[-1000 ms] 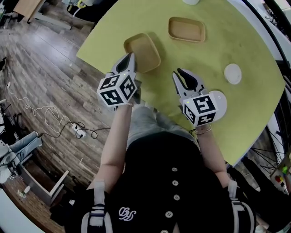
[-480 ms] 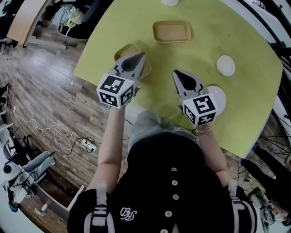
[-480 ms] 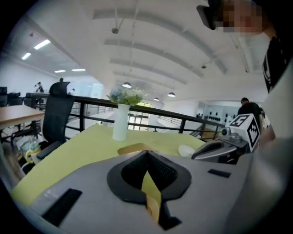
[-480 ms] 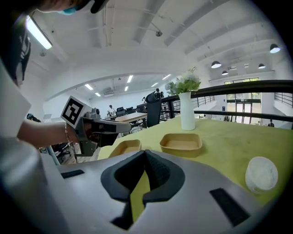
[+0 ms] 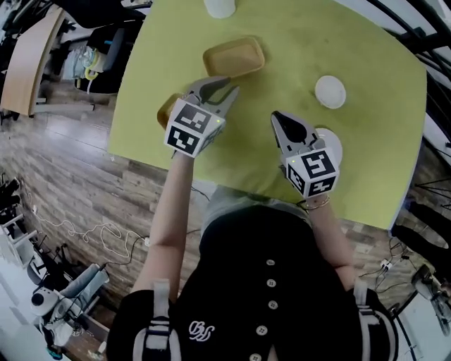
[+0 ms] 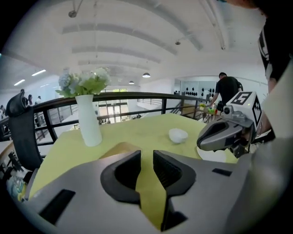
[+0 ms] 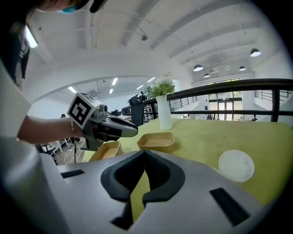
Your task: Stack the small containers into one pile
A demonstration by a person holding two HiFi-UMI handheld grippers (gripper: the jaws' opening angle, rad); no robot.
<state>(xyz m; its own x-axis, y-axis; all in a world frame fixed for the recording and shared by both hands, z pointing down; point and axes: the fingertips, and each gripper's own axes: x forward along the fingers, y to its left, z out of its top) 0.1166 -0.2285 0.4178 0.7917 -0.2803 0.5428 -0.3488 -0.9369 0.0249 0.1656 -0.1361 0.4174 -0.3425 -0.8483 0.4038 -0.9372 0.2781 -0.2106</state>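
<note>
Two tan rectangular containers lie on the green table (image 5: 366, 42). The far one (image 5: 234, 58) (image 7: 155, 140) lies open and free. The near one (image 5: 168, 109) (image 7: 106, 150) is by the table's left edge, mostly hidden under my left gripper (image 5: 218, 86) (image 6: 146, 157). That gripper's jaws are opening, with only table showing in the gap between them; its tips hover between the two containers. My right gripper (image 5: 280, 116) (image 7: 144, 153) is shut and empty, held over the table's near side beside a white dish (image 5: 332, 143).
A small white bowl (image 5: 330, 91) (image 7: 236, 165) (image 6: 177, 135) sits at the right. A white vase (image 5: 220, 7) (image 6: 89, 125) with flowers stands at the far edge. The table's left edge drops to a wooden floor (image 5: 63, 162). A railing and a person stand beyond the table.
My left gripper has moved forward over the near tan container toward the far one, and its jaws have parted. The right gripper has stayed in place.
</note>
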